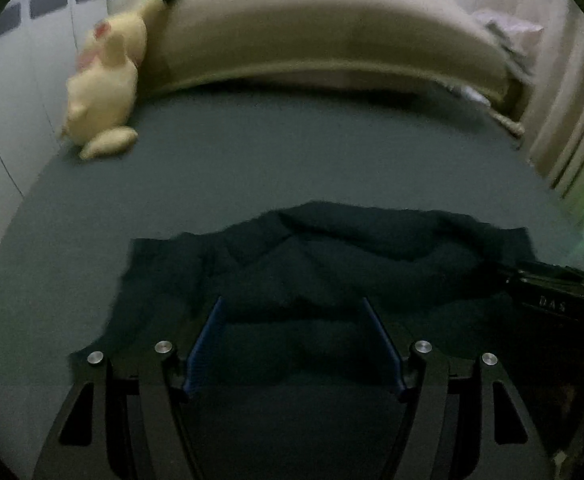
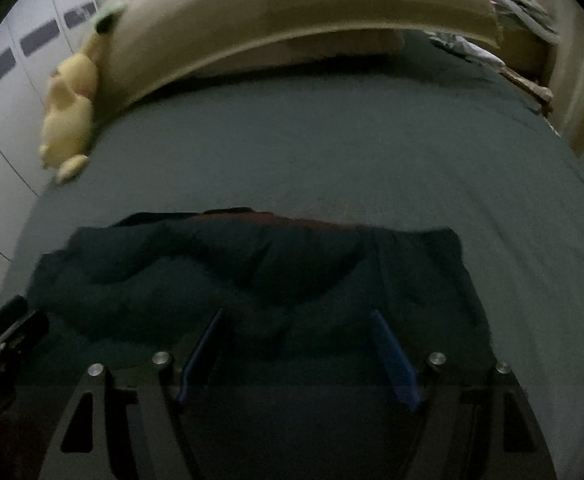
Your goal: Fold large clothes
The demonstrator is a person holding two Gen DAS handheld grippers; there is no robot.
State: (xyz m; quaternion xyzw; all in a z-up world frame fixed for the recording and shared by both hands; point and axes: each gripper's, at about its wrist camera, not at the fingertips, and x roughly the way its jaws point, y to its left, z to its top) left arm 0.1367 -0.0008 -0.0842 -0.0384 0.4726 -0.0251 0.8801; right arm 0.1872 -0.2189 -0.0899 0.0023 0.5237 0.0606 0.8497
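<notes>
Item one: I am holding the left gripper [image 1: 294, 340] with its blue-padded fingers [image 1: 206, 346] spread wide apart, gripping nothing. Item two: I am holding the right gripper [image 2: 298, 354] likewise, fingers parted and empty. Item three: a dark garment [image 1: 332, 264] is lying rumpled on the grey-green bed sheet [image 1: 292, 152], directly ahead of both tools and reaching back between their fingertips; whether the pads are touching cloth I cannot tell. Item four: a pale yellow plush toy [image 1: 106, 80] is sitting far ahead to the left, leaning against a beige headboard cushion [image 1: 332, 28]. Item five: white wardrobe doors [image 2: 8, 92] are standing beyond the left edge.
</notes>
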